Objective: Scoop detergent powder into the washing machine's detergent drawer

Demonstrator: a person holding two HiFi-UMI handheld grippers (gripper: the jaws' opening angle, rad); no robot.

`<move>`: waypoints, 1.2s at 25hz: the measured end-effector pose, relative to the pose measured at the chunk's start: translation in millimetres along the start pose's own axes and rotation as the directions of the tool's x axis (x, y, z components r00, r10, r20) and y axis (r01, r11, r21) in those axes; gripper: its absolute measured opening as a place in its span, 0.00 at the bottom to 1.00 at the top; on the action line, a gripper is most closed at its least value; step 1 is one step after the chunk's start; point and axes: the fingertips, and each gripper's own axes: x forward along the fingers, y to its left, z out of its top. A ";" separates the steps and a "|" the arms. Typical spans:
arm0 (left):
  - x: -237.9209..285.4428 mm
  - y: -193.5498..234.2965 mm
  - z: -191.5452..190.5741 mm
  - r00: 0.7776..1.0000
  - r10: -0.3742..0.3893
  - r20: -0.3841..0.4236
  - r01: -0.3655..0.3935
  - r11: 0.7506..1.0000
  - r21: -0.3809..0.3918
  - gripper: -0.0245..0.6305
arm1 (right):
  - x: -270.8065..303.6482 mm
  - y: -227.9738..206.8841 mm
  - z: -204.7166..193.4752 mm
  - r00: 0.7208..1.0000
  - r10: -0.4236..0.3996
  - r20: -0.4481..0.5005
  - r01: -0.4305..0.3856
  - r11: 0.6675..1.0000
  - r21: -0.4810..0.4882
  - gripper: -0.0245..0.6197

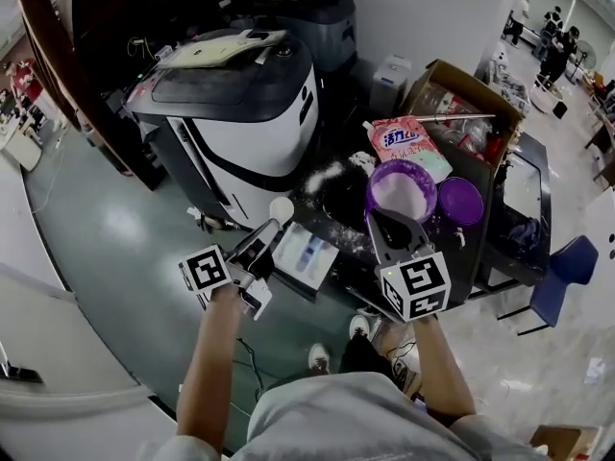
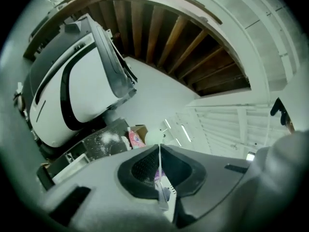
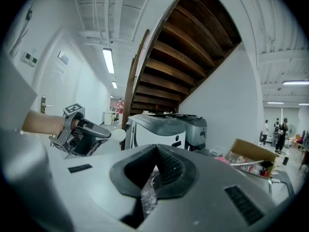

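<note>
My left gripper (image 1: 263, 232) is shut on the thin handle of a white scoop (image 1: 281, 209), whose round bowl hangs just above the open white detergent drawer (image 1: 306, 255) beside the washing machine (image 1: 235, 113). In the left gripper view the scoop (image 2: 154, 138) sticks out past the closed left gripper (image 2: 159, 151). My right gripper (image 1: 392, 230) is shut with nothing in it, just in front of the purple tub of powder (image 1: 401, 190). The right gripper view shows the right gripper (image 3: 155, 151), with the left gripper (image 3: 82, 135) and scoop (image 3: 117, 134) off to its left.
A purple lid (image 1: 461, 201) lies right of the tub. Behind it are a pink detergent bag (image 1: 404, 142) and an open cardboard box (image 1: 466, 109). White powder (image 1: 322, 174) is spilled on the black table (image 1: 336, 200). A second machine (image 1: 312, 17) stands at the back.
</note>
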 end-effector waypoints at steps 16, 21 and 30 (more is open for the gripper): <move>5.0 114.3 -83.2 0.875 0.294 -0.384 -0.220 0.949 0.223 0.06 | 34.3 16.2 -82.6 0.985 0.059 -0.161 -0.052 0.998 0.047 0.05; 9.2 139.7 -108.9 0.782 0.356 -0.511 -0.202 0.921 0.334 0.06 | 30.7 14.9 -107.1 0.979 0.054 -0.199 -0.041 0.997 0.071 0.05; 17.1 158.4 -135.4 0.633 0.433 -0.642 -0.134 0.878 0.459 0.06 | 20.4 11.0 -133.5 0.972 0.047 -0.229 -0.023 0.994 0.106 0.05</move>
